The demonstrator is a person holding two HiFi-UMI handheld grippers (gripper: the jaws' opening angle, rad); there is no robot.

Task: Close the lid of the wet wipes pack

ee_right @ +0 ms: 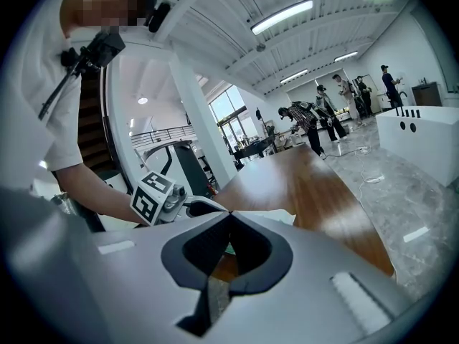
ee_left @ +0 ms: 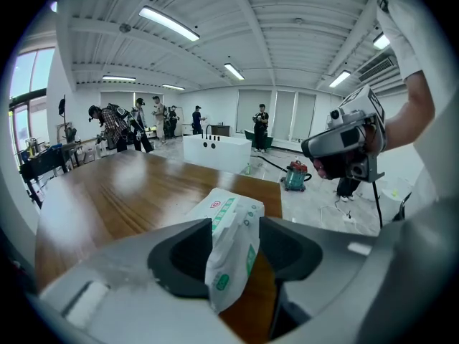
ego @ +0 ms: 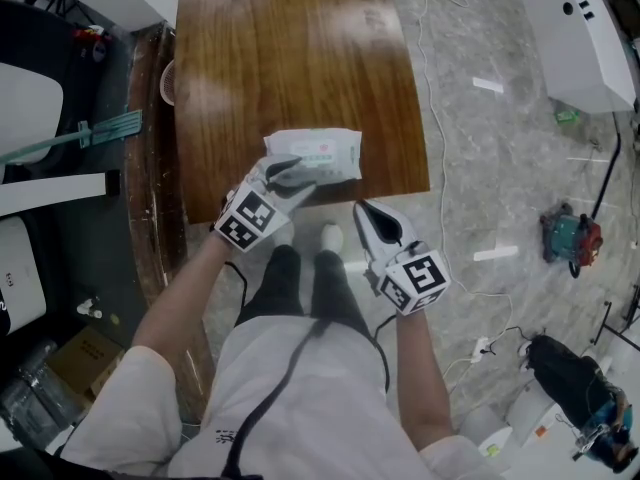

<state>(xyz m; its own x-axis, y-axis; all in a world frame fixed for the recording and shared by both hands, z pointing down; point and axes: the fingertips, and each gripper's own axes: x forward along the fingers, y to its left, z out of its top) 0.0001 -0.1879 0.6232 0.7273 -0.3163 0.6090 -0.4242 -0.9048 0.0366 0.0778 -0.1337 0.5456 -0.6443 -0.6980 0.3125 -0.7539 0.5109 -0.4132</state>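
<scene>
**Left tongs [ego: 287, 171] clamped on wet wipes pack [ego: 318, 154] near desk [ego: 290, 58] edge**

Lying on the wooden desk, close to its 6 o'clock edge, long side running across the head view. Gripped at the 7 o'clock end by the left tongs, one jaw pressed on each side of the white wrapper with green print. Shown plainly in the left gripper view, with the rest of the pack stretching away toward 12 o'clock over the wood. Lid not made out in any view. Left marker cube [ego: 247, 218] at 7 o'clock of the jaws.

Right tongs [ego: 368, 213] at 5 o'clock of the pack, apart from it, just past the desk's edge and over the grey floor [ego: 500, 148]. Jaws together at the tips, with nothing between them in the right gripper view. Pointing toward 11 o'clock, with the right marker cube [ego: 424, 278] at 5 o'clock of the tips.

At 3 o'clock of the right tongs and well apart, a green and red machine [ego: 570, 236] on the floor. A thin white cable [ego: 441, 168] trailing over the floor beside the desk's 3 o'clock side. Several people [ee_left: 122, 126] standing at the far end of the room in both gripper views.
</scene>
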